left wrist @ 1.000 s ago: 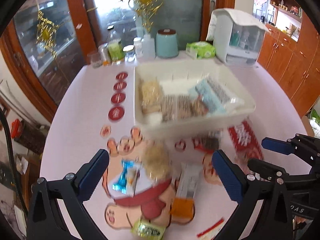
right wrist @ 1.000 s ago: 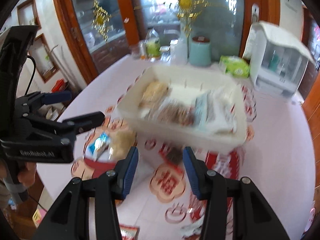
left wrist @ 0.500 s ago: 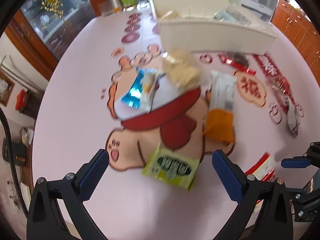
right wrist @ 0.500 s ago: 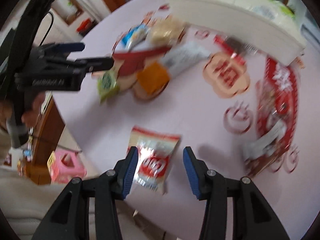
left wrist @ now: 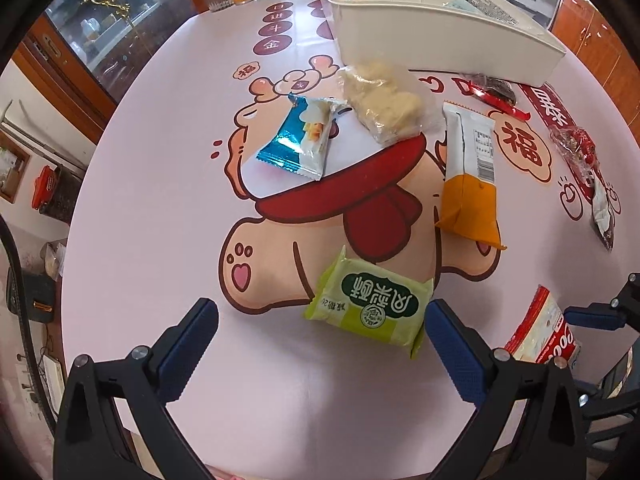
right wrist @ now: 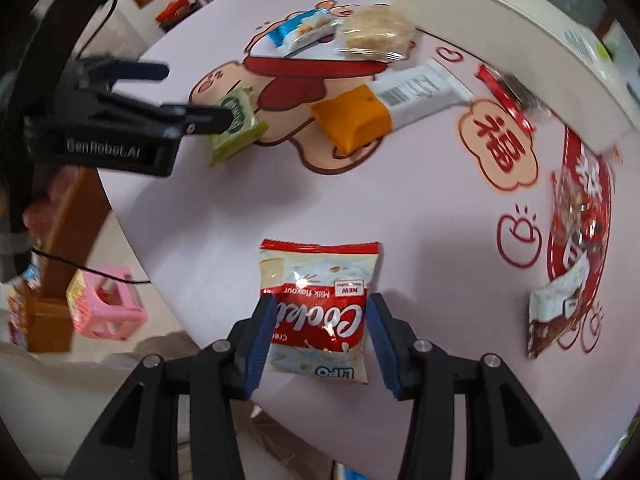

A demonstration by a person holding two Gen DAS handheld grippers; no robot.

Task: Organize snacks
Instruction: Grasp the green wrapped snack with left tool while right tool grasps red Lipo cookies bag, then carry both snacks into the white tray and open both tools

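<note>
Cookie packet (right wrist: 316, 312) straddled by right tongs (right wrist: 318, 340), bin contents (left wrist: 476, 2) mostly hidden

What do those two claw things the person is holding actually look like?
Both are black angular plastic frames with silver screws. The left claw and right claw each have two fingers tipped with textured blue pads. The right wrist view shows white "GenRobot.AI" lettering on the left one's side, and a thin black cable trailing below it.

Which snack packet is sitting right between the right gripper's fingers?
The red-and-white cookie packet. It lies between the open fingers of the right gripper, near the table edge. The green packet sits by the left gripper instead.
</note>
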